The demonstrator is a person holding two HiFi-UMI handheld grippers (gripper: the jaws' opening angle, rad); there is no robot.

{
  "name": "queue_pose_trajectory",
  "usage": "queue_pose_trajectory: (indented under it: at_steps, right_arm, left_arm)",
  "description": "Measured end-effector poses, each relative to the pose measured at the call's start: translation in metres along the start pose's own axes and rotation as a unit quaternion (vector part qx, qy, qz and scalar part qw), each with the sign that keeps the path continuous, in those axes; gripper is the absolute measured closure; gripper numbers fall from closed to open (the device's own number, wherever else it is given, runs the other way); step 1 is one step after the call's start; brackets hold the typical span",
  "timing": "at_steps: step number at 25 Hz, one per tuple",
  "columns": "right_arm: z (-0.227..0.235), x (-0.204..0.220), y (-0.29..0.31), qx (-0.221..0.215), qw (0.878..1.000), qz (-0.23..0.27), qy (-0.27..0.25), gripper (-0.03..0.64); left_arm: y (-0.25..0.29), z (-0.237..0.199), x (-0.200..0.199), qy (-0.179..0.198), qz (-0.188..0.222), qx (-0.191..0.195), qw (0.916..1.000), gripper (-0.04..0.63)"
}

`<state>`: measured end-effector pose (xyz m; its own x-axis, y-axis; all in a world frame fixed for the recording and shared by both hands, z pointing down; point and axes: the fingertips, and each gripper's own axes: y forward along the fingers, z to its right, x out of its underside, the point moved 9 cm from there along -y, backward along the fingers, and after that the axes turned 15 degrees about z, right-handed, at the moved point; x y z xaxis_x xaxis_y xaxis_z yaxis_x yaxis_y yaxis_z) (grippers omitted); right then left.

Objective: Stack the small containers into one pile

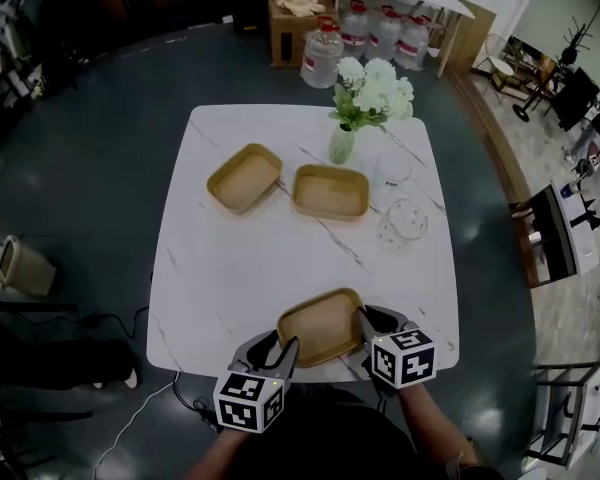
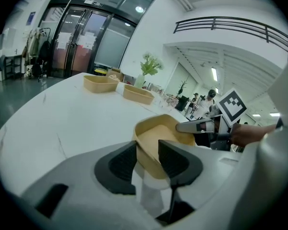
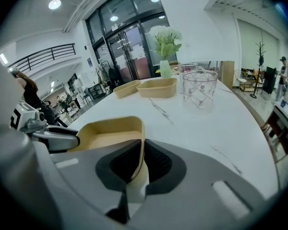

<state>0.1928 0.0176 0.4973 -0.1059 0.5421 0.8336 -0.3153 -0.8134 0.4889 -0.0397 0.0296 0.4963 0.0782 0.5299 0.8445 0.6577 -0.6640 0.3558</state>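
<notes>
Lifting the near container (image 1: 320, 326) level needs both rims held: right gripper (image 1: 364, 316) fingers clench one, left gripper (image 1: 286, 349) fingers straddle the other unclenched; close them first.

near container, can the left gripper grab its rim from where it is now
Probably yes: the near container already has its rim between the left gripper's open jaws, with nothing else in the gap. The right gripper is shut on the opposite rim, clear of it.
</notes>
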Motion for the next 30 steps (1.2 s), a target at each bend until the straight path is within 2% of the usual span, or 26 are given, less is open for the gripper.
queue_pose_trajectory:
  at_steps: [7, 16, 25, 30]
  right_arm:
    - [-0.004, -0.01, 0.001, 0.028, 0.999, 0.012, 0.04, 0.598]
    - [-0.021, -0.025, 0.014, 0.072, 0.992, 0.026, 0.097, 0.597]
    - [-0.024, -0.04, 0.023, 0.129, 0.979, 0.048, 0.15, 0.598]
    - [-0.02, -0.054, 0.029, 0.145, 0.974, 0.058, 0.162, 0.598]
  left_arm:
    - [0.009, -0.01, -0.019, 0.016, 0.001, 0.023, 0.9996, 0.463]
    - [0.025, -0.038, -0.066, 0.052, 0.005, 0.062, 0.9967, 0.463]
    - [0.047, -0.054, -0.094, 0.082, -0.008, 0.12, 0.9894, 0.463]
    - [0.065, -0.058, -0.113, 0.093, -0.01, 0.139, 0.9859, 0.462]
